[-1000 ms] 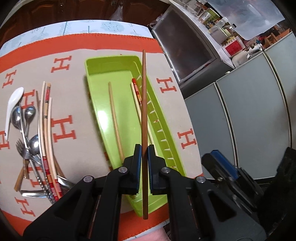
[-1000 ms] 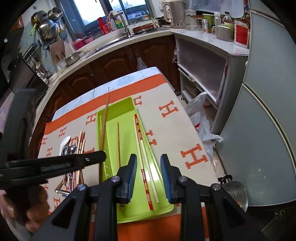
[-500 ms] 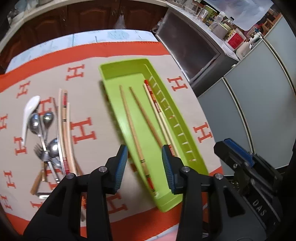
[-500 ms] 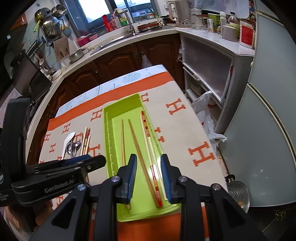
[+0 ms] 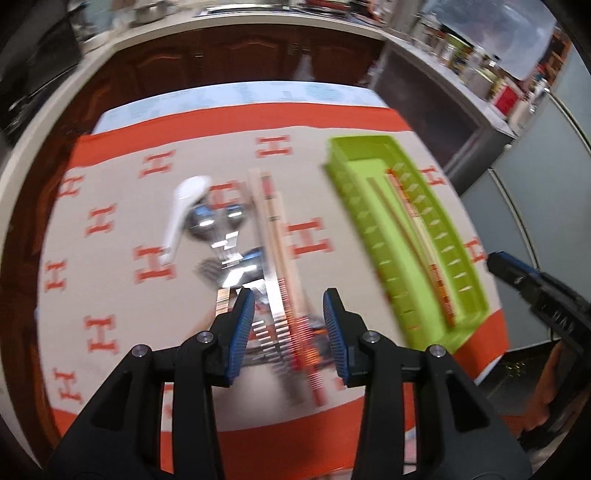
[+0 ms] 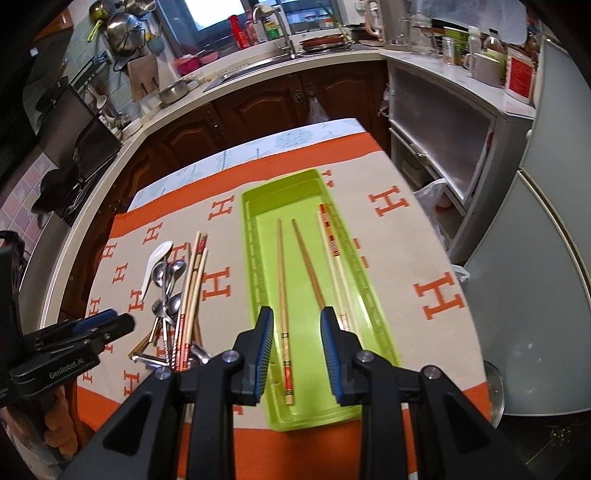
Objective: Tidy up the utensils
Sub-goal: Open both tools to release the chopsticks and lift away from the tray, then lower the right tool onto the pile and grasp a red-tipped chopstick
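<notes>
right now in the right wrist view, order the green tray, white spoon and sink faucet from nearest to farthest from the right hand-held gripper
1. Green tray, directly under the right hand-held gripper.
2. White spoon, off to the left on the cloth.
3. Sink faucet, far back at the counter.

kitchen beyond the table
a sink faucet [image 6: 281,27] by the window, hanging pots [image 6: 123,31], dark wood cabinets [image 6: 258,110], a white kettle [image 6: 384,22].

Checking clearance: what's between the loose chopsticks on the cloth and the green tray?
Bare cloth only, in the right wrist view, between loose chopsticks and green tray.
</notes>
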